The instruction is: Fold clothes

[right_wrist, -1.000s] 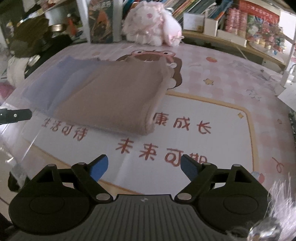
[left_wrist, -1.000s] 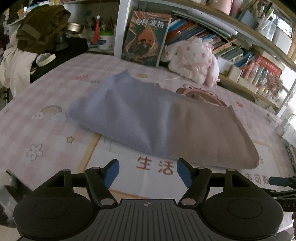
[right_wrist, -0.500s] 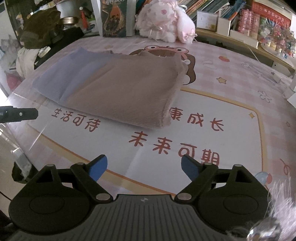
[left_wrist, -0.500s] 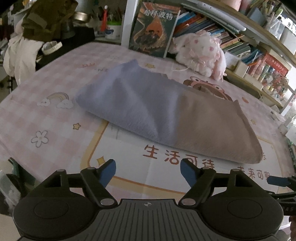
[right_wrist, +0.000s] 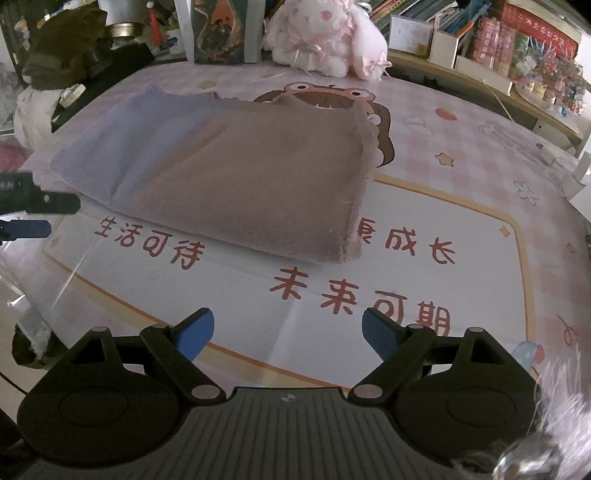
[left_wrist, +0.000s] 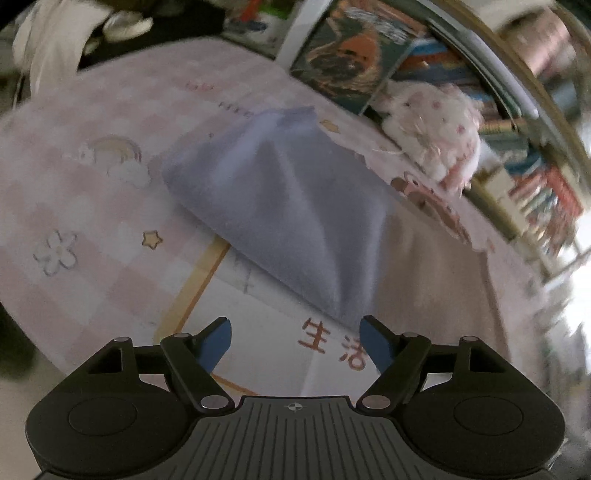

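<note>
Folded cloth (right_wrist: pixel 236 177) ahead of both open hand-held grippers, untouched.

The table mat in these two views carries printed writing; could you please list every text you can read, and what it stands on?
"生活可待": red print on the table mat, in front of the folded cloth.
"成长": same mat, right of the cloth; the characters before it are hidden.
"未来可期": mat, nearest row.
Standing book cover: title out of view or too blurred.
Shelf book spines and boxes: too small to read.
</note>
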